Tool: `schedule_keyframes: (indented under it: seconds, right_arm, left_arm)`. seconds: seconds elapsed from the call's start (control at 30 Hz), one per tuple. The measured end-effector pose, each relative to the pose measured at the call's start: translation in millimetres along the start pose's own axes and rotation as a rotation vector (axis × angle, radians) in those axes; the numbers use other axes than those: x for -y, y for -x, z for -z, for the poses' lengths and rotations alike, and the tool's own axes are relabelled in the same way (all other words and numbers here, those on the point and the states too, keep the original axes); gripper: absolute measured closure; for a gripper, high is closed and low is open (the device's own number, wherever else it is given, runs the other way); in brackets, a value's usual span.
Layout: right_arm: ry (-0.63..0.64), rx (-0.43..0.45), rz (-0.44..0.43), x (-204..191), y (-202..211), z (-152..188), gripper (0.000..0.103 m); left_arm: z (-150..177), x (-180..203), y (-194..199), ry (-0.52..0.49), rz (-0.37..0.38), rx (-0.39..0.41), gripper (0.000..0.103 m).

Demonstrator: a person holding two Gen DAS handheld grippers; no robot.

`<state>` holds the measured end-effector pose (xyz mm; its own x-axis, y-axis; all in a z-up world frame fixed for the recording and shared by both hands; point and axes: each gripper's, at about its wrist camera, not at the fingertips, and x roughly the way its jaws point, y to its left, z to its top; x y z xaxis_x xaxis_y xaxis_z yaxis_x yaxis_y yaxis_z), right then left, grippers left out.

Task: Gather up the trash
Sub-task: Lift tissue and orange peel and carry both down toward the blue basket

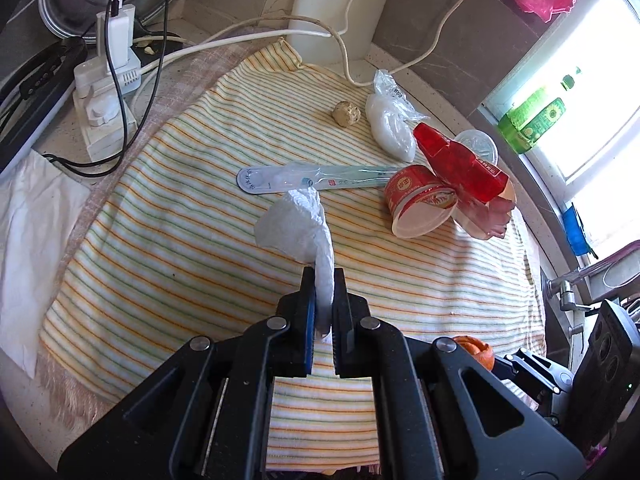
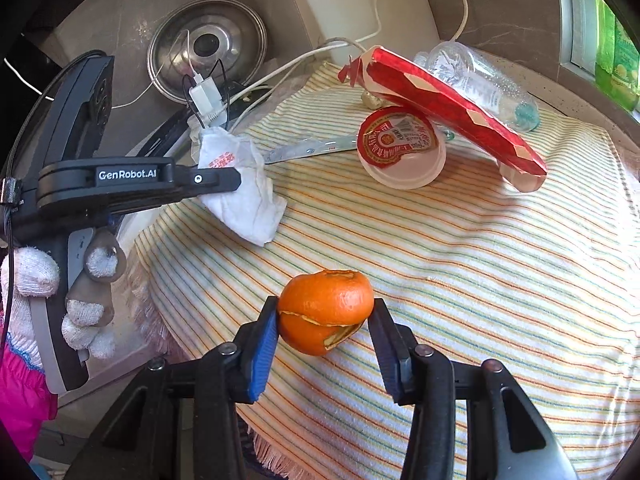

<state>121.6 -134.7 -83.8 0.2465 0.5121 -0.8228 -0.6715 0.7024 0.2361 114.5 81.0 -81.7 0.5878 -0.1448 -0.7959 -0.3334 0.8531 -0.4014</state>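
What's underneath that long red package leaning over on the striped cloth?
The red package rests on a tipped white cup with a red lid. Behind it lies a clear plastic bottle. A small crumpled lump peeks out; the rest below is hidden.

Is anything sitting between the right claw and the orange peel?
Nothing visible. The orange peel already sits between the right claw's pads, both touching it, clear of the striped cloth's other litter.

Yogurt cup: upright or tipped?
Tipped. The yogurt cup lies on its side on the striped cloth, its foil-lidded mouth facing sideways under the red package.
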Motion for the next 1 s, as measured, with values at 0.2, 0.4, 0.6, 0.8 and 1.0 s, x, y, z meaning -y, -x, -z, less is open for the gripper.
schedule_keyframes:
  seconds: [0.2,0.4,0.6,0.8,1.0]
  right_arm:
    - [-0.007,0.011,0.008,-1.0,16.4,10.7,0.057]
    - [-0.014,0.018,0.012,-5.8,28.2,19.8,0.057]
    - [-0.009,0.028,0.019,-14.1,40.9,29.7,0.057]
    - [-0.011,0.035,0.013,-22.6,52.6,40.8,0.057]
    - [-0.009,0.036,0.005,-32.8,59.6,51.6,0.057]
  left_arm:
    - [16.1,-5.6,21.4,-0.002,-0.007,0.011,0.099]
    - [34.8,-9.9,40.5,-0.007,-0.007,0.02,0.099]
    - [54.2,-12.5,57.5,-0.012,0.005,0.023,0.099]
    - [72.0,-12.1,76.3,-0.032,0.01,0.035,0.099]
    - [94.4,-14.2,88.3,-0.037,0.03,0.025,0.099]
